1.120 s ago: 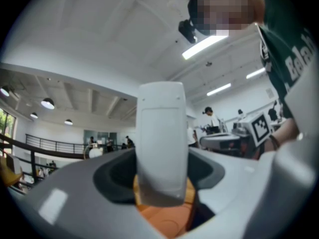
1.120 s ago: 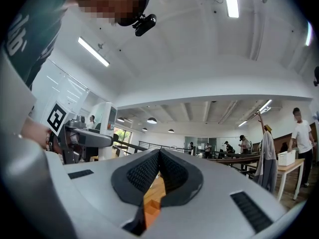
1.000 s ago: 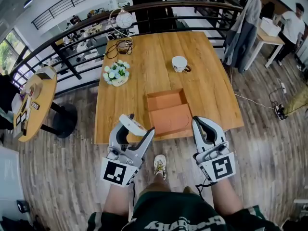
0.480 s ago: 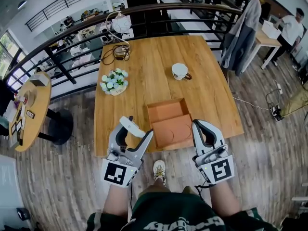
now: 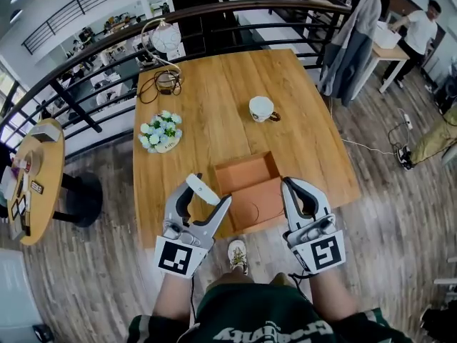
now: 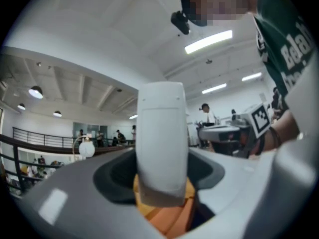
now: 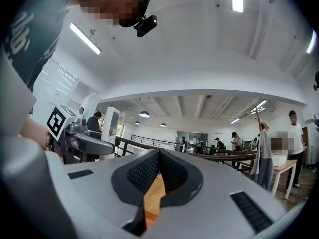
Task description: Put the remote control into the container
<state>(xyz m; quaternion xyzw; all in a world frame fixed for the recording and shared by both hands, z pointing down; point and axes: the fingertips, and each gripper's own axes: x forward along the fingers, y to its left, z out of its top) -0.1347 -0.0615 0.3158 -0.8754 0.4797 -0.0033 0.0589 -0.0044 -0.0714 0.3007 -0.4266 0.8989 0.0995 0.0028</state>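
A white remote control [image 5: 202,189] sticks up from my left gripper [image 5: 205,200], which is shut on it near the table's front edge, just left of the container. In the left gripper view the remote [image 6: 161,138] stands upright between the jaws and fills the middle. The container is an open orange cardboard box [image 5: 246,171] with its flap [image 5: 260,200] folded toward me. My right gripper [image 5: 291,187] hovers at the flap's right side, shut with nothing in it; its jaws meet in the right gripper view [image 7: 158,156].
The wooden table [image 5: 214,91] also carries a white cup [image 5: 261,108], a bowl of flowers [image 5: 160,131], and a round lamp [image 5: 166,40] with cables [image 5: 168,81] at the back. A black railing [image 5: 93,45] runs behind. People stand at the far right.
The view has shifted, so the table sits a little higher and more to the left. Both grippers have edged slightly toward the box; the left keeps its hold on the remote.
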